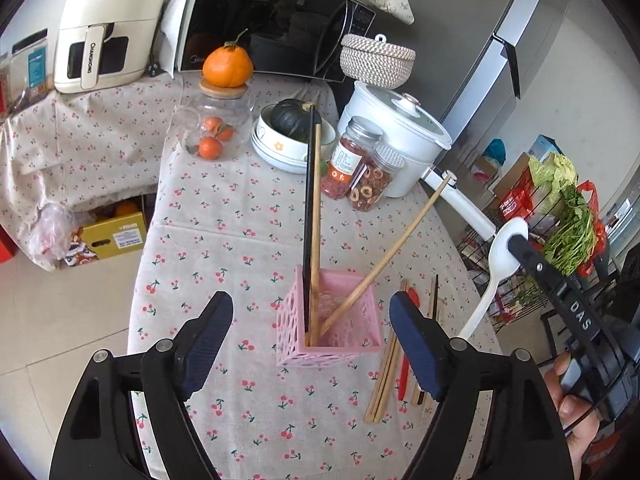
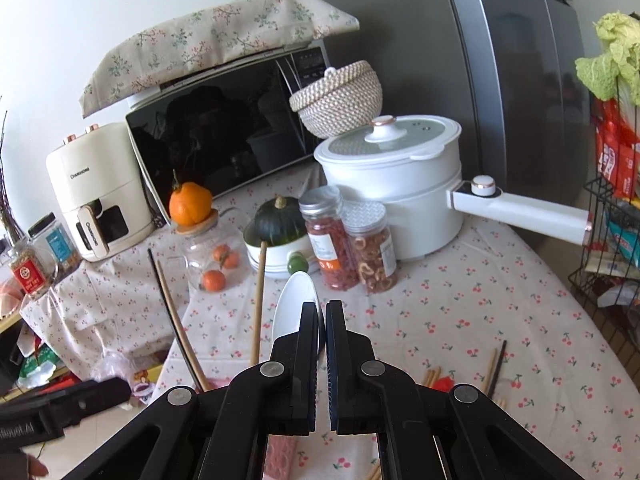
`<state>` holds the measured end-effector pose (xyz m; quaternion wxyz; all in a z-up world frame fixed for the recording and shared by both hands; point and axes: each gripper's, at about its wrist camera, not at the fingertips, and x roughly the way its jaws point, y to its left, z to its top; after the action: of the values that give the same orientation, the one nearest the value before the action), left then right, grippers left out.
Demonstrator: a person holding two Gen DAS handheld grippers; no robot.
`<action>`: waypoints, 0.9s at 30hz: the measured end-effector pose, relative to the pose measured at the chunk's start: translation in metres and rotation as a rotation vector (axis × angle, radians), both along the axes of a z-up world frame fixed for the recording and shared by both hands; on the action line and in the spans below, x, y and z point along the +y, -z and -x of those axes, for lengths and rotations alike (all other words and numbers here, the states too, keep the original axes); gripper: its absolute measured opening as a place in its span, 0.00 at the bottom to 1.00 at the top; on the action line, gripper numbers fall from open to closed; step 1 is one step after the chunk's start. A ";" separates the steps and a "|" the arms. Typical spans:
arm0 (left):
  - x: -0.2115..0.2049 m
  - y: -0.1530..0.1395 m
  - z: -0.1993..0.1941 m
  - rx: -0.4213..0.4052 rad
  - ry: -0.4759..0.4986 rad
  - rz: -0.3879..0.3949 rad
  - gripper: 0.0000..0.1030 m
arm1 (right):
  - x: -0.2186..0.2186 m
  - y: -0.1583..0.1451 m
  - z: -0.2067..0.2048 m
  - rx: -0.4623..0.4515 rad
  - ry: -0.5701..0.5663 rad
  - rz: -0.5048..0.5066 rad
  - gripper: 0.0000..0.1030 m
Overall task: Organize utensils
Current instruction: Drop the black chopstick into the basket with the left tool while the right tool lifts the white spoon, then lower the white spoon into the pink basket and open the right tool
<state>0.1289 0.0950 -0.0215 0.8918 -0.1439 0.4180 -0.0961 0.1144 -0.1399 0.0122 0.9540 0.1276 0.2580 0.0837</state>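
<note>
A pink lattice holder [image 1: 330, 322] stands on the cherry-print tablecloth and holds a black chopstick [image 1: 308, 216] and two wooden chopsticks [image 1: 384, 258]. My left gripper [image 1: 310, 330] is open, its fingers on either side of the holder and nearer the camera. My right gripper [image 2: 322, 312] is shut on a white spoon [image 2: 294, 312]; in the left wrist view the spoon [image 1: 494, 268] hangs bowl-up to the right of the holder. Loose wooden chopsticks [image 1: 384, 380], a dark chopstick and a red utensil [image 1: 405, 372] lie on the cloth right of the holder.
Behind the holder stand two snack jars [image 1: 360, 166], a bowl with a green squash [image 1: 290, 140], a glass jar of oranges [image 1: 216, 128] and a white pot [image 1: 400, 136] with a long handle. A microwave, air fryer and fridge stand at the back. A wire rack [image 2: 604, 248] is right of the table.
</note>
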 end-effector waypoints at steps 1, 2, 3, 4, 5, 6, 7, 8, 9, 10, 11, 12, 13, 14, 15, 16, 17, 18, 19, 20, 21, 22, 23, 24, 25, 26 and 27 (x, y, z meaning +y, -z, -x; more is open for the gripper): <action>0.001 0.003 0.003 0.014 -0.001 -0.007 0.81 | 0.003 -0.002 -0.002 -0.013 0.007 -0.002 0.03; 0.003 0.005 0.005 0.026 -0.002 -0.011 0.82 | 0.006 -0.004 -0.003 -0.028 0.017 -0.002 0.03; 0.005 0.007 0.007 0.036 -0.004 -0.015 0.82 | 0.008 -0.005 -0.005 -0.043 0.028 -0.003 0.03; 0.006 0.009 0.009 0.044 -0.004 -0.019 0.82 | 0.010 -0.006 -0.006 -0.056 0.039 -0.003 0.03; 0.008 0.011 0.010 0.048 -0.004 -0.024 0.82 | 0.013 -0.007 -0.008 -0.068 0.051 -0.005 0.03; 0.009 0.012 0.012 0.052 -0.004 -0.030 0.82 | 0.015 -0.008 -0.010 -0.079 0.062 -0.006 0.03; 0.010 0.014 0.012 0.056 -0.004 -0.037 0.82 | 0.018 -0.008 -0.012 -0.091 0.075 -0.005 0.03; 0.011 0.015 0.013 0.060 -0.004 -0.042 0.82 | 0.020 -0.008 -0.013 -0.103 0.090 -0.001 0.03; 0.011 0.016 0.013 0.063 -0.005 -0.044 0.82 | 0.022 -0.007 -0.015 -0.115 0.105 0.004 0.03; 0.013 0.017 0.013 0.066 -0.005 -0.043 0.82 | 0.025 -0.006 -0.016 -0.126 0.121 0.008 0.03; 0.014 0.018 0.013 0.069 -0.005 -0.042 0.82 | 0.028 -0.005 -0.017 -0.134 0.137 0.016 0.03; 0.014 0.018 0.013 0.072 -0.005 -0.041 0.82 | 0.031 -0.003 -0.019 -0.139 0.148 0.025 0.04; 0.015 0.019 0.012 0.074 -0.004 -0.040 0.82 | 0.035 0.000 -0.020 -0.140 0.154 0.036 0.04; 0.015 0.019 0.012 0.076 -0.002 -0.041 0.82 | 0.039 0.003 -0.022 -0.136 0.157 0.049 0.05; 0.015 0.020 0.012 0.078 -0.002 -0.043 0.82 | 0.043 0.006 -0.023 -0.131 0.154 0.061 0.05; 0.015 0.021 0.012 0.080 -0.001 -0.045 0.82 | 0.047 0.009 -0.024 -0.124 0.148 0.074 0.05; 0.015 0.021 0.011 0.081 -0.001 -0.047 0.82 | 0.051 0.012 -0.025 -0.118 0.140 0.087 0.05; 0.015 0.021 0.011 0.082 -0.001 -0.049 0.82 | 0.053 0.014 -0.025 -0.111 0.129 0.095 0.05; 0.015 0.022 0.011 0.084 -0.003 -0.051 0.82 | 0.055 0.016 -0.025 -0.104 0.117 0.100 0.07; 0.015 0.022 0.011 0.085 -0.004 -0.052 0.82 | 0.055 0.017 -0.025 -0.096 0.106 0.104 0.11; 0.015 0.022 0.011 0.085 -0.005 -0.052 0.82 | 0.054 0.017 -0.024 -0.090 0.099 0.102 0.16; 0.015 0.022 0.011 0.084 -0.005 -0.052 0.82 | 0.052 0.016 -0.023 -0.086 0.094 0.095 0.30; 0.014 0.021 0.011 0.083 -0.006 -0.053 0.82 | 0.049 0.015 -0.022 -0.086 0.090 0.081 0.42; 0.013 0.021 0.011 0.080 -0.005 -0.056 0.82 | 0.045 0.013 -0.020 -0.086 0.088 0.063 0.46; 0.012 0.020 0.012 0.078 -0.004 -0.058 0.82 | 0.042 0.012 -0.018 -0.084 0.090 0.049 0.49; 0.011 0.020 0.012 0.077 -0.002 -0.061 0.83 | 0.038 0.010 -0.017 -0.077 0.092 0.041 0.51; 0.010 0.019 0.013 0.075 -0.001 -0.064 0.83 | 0.035 0.009 -0.016 -0.068 0.092 0.034 0.53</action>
<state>0.1161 0.1047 -0.0410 0.8797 -0.1191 0.4540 -0.0770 0.1305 -0.1051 0.0034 0.9671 0.1201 0.2206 0.0395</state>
